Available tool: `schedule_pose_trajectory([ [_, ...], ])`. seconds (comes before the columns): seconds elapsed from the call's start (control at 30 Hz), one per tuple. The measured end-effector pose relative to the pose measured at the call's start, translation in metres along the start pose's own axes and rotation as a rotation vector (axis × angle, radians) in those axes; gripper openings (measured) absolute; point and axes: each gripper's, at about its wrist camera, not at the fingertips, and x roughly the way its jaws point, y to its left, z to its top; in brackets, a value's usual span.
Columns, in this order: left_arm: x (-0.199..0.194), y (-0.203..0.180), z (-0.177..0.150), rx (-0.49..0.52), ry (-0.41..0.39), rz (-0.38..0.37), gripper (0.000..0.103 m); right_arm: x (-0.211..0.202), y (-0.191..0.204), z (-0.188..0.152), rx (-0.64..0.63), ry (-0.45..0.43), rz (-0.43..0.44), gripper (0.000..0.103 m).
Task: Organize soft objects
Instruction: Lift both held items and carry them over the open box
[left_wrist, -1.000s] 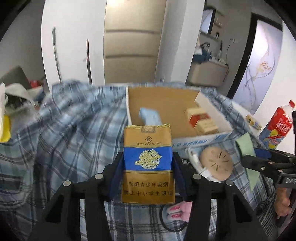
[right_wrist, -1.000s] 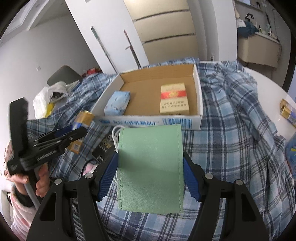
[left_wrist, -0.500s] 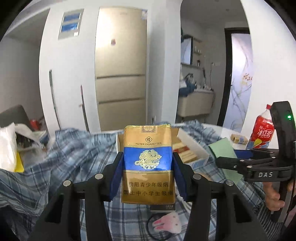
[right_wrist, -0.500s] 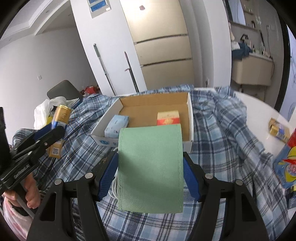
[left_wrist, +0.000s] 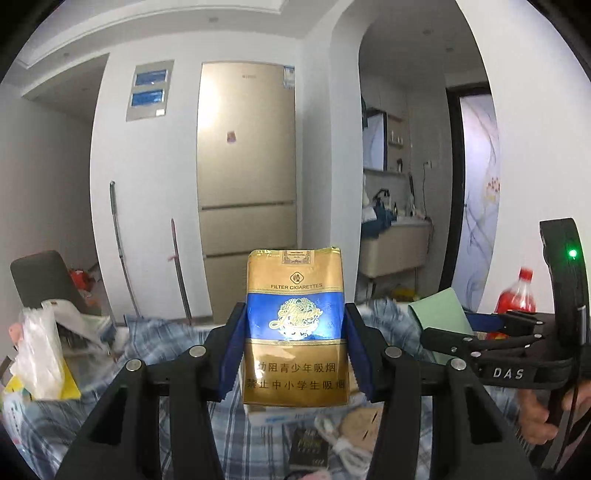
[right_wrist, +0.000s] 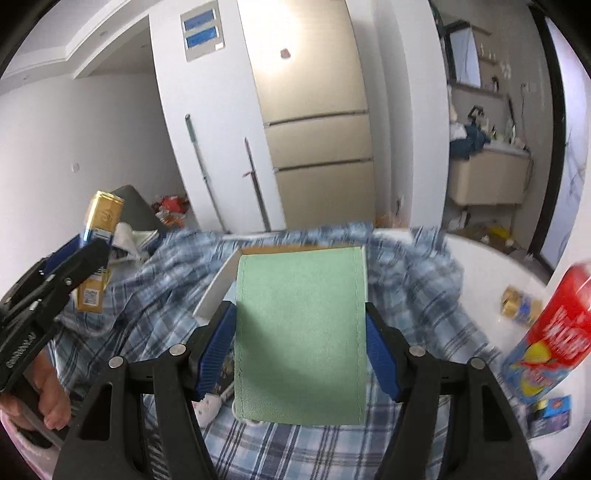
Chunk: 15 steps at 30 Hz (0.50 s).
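- Left gripper (left_wrist: 295, 350): pinching a gold-and-blue cigarette pack (left_wrist: 295, 328) upright between blue pads, up in the air over the plaid cloth (left_wrist: 155, 339).
- Right gripper (right_wrist: 301, 347): clamped on a green pouch (right_wrist: 301, 332), raised above the cardboard box (right_wrist: 218, 284).
- Box mostly hidden behind the pouch; contents not visible.
- Red bottle (right_wrist: 554, 332) at right on the white table (right_wrist: 480, 266).
- Fridge (left_wrist: 245, 166) behind.
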Motion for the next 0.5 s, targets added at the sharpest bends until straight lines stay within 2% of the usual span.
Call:
schedule_pose_trajectory([
  [0.13,0.004,-0.006,0.031,-0.015,-0.011,0.021,0.053,-0.014,0.008,0.028,-0.012,-0.066,-0.011,0.067],
  [0.23,0.015,-0.007,0.052,-0.039,-0.007,0.023,0.053,-0.015,0.009,0.056,0.024,-0.101,-0.022,0.067],
  [0.33,0.027,-0.005,0.069,-0.064,-0.038,0.040,0.053,-0.011,0.010,0.081,0.075,-0.127,-0.016,0.067],
  [0.5,0.055,0.009,0.075,-0.098,-0.034,0.069,0.053,0.007,0.009,0.110,0.126,-0.152,-0.024,0.067],
])
